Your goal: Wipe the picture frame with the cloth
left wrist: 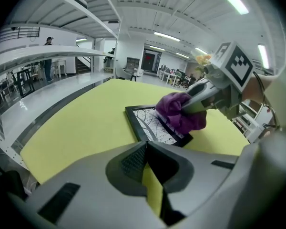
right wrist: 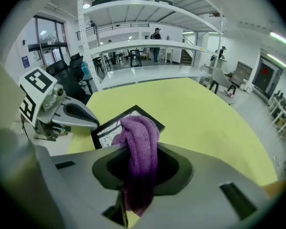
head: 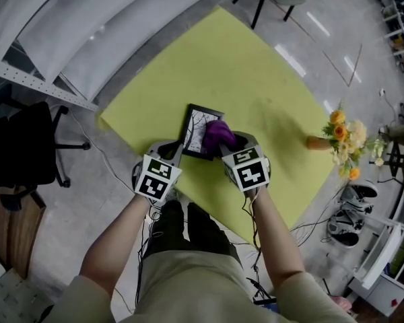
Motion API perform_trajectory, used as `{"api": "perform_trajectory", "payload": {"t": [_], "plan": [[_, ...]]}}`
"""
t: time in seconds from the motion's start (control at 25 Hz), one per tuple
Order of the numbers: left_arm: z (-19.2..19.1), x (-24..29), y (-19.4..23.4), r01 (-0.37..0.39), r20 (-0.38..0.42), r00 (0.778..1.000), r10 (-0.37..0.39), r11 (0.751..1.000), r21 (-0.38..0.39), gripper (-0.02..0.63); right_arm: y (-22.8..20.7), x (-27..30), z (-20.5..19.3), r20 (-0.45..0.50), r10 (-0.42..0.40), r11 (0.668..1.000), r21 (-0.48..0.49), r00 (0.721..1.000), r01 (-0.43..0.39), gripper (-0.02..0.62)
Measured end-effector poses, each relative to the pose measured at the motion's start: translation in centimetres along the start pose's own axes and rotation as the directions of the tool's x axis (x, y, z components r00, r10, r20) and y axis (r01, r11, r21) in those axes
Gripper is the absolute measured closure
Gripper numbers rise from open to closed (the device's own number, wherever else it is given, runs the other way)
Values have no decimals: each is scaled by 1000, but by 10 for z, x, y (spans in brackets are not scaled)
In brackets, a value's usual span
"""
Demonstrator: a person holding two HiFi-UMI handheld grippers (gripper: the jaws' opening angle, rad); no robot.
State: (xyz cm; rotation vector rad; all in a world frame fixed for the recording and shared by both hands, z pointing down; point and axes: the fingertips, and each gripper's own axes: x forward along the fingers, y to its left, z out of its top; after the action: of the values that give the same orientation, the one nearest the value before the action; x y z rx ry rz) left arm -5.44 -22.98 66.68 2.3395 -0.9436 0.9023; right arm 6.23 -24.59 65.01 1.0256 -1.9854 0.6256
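Where the frame lay: frame [head: 196, 130] was flat on the yellow mat [head: 256, 66], just ahead of both grippers and between them.
Long axis: it ran away from the person, with the far end leaning a little to the right.
Right gripper [head: 223, 143]: it pinched the purple cloth [head: 219, 134]. In the right gripper view the jaws were clamped on a bunched fold [right wrist: 140, 132], and the tail hung down between them.
Cloth position: the wad sat on the frame's right half, over the right edge. In the left gripper view it covered the far-right part of the glass [left wrist: 181, 111].
Left gripper [head: 177, 150]: its jaws were pressed together with nothing between them. The tips were at the frame's near-left corner [left wrist: 148, 123]. I couldn't tell whether they were touching it or just beside it.
Key relation: the bare glass lay to the left of the cloth, toward the left gripper. The right gripper was the nearer tool to the surface, and its jaws pointed across the short side.
Stage (judgement): wiping looked under way, with the left half of the glass still to cover.
Next move (judgement): a sweep leftward, or along the long axis, would keep the cloth on the frame. The left tips looked placed to stop it sliding.
Risk (judgement): the light frame could skate on the mat if it was pushed toward the unpinned far end.
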Motion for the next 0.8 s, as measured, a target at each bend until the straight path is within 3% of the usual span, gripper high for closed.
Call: {"api": "perform_trajectory", "payload": {"t": [0.16, 0.32, 0.56, 0.8], "plan": [[-1, -5, -2, 8, -3, 1000, -8, 1000, -14, 598, 9, -25, 27, 110, 39, 999, 33, 993, -43, 494], [-4, -14, -8, 27, 17, 1000, -26, 999, -40, 598, 40, -30, 53, 212, 185, 979, 46, 960, -198, 494], [-14, -11, -12, 29, -10, 1000, -30, 998, -56, 598, 86, 4, 39, 147, 286, 956, 19, 947, -292, 494], [-15, -9, -11, 16, -16, 1000, -16, 999, -52, 598, 97, 25, 17, 77, 264, 964, 7, 961, -266, 494]]}}
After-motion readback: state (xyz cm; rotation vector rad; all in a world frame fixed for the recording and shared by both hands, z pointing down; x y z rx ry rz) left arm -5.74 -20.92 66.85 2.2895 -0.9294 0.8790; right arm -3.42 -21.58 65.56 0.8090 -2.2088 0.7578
